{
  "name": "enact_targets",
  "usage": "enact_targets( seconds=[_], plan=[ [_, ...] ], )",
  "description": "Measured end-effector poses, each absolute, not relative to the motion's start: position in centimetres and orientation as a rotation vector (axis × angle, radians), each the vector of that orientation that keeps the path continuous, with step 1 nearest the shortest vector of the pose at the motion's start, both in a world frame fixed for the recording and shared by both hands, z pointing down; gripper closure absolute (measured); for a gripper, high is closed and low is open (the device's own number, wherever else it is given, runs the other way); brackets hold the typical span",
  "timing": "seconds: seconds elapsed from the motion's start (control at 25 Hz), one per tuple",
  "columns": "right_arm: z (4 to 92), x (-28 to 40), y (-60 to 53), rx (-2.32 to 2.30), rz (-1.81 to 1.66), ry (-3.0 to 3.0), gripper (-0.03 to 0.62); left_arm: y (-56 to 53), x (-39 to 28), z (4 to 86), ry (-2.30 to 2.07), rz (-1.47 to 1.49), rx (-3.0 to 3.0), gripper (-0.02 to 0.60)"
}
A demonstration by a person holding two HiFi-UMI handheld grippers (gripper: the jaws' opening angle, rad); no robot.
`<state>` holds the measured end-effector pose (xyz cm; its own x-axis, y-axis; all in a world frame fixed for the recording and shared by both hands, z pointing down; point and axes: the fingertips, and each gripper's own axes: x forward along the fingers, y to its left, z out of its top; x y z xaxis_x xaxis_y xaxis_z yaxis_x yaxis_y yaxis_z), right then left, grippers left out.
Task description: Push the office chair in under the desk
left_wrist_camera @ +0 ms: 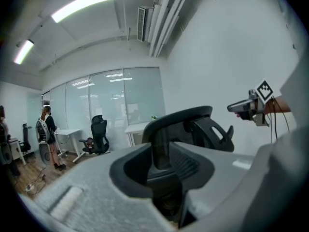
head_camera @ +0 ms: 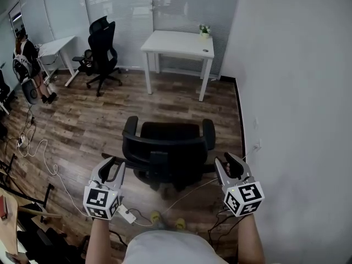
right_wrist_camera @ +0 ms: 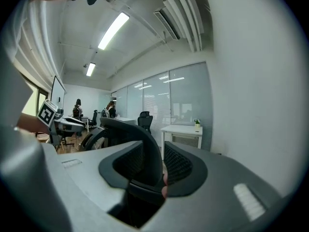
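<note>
— Far left?
— A person in dark clothes (head_camera: 25, 65), standing on the brown wood-plank floor (head_camera: 82, 125) beside a narrow white side table (head_camera: 58, 44). Just right of that, a second black mesh swivel chair (head_camera: 102, 51), close to the glass partition (head_camera: 118, 10).

— Nearer, low on the left?
— Left gripper (head_camera: 113, 163), grey with a marker cube, pinching the left end of the backrest rim. Rim sitting right between its pads in the left gripper view. White power strip (head_camera: 126, 214) on the floor just below it.

— And in the centre?
— Black office chair with armrests (head_camera: 168, 147), backrest nearest, seat facing the white rectangular table (head_camera: 170, 43). Well apart from that table, open floor between, not yet under it. Small green potted plant (head_camera: 204, 31) on the table's far right corner.

— Right side?
— Right gripper (head_camera: 226, 159), same build, clamped on the right end of the same rim. Rim filling the gap between its pads in the right gripper view. Beyond it, a plain white wall (head_camera: 297, 92).
</note>
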<state>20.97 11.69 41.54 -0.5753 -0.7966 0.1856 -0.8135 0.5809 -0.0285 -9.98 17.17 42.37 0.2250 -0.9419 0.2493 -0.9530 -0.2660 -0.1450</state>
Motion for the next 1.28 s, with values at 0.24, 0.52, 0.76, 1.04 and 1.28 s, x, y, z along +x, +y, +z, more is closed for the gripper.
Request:
enact_targets(
  seconds=[0.24, 0.52, 0.76, 1.04, 1.28],
  plan=[
    [41.7, 19.2, 11.2, 1.276, 0.103, -2.648, 0.473, 15.8, -11.4, 42.8, -1.812, 0.51, 2.497, 0.457],
    [42.3, 18.9, 11.0, 1.178, 0.053, -2.612, 0.473, 15.5, -11.7, 43.6, -1.686, 0.635, 2.57, 0.456],
    [43.1, 18.1, 11.4, 1.046, 0.002, -2.584, 0.473, 15.5, -10.8, 44.8, -1.573, 0.851, 2.64, 0.442],
    [45.2, 16.7, 12.3, 0.862, -0.143, -2.442, 0.471, 16.1, -9.2, 46.7, -1.348, 1.087, 2.744, 0.414],
    [47.6, 15.7, 13.3, 0.695, -0.259, -2.309, 0.471, 16.6, -8.6, 49.0, -1.159, 1.321, 2.761, 0.41]
  ],
)
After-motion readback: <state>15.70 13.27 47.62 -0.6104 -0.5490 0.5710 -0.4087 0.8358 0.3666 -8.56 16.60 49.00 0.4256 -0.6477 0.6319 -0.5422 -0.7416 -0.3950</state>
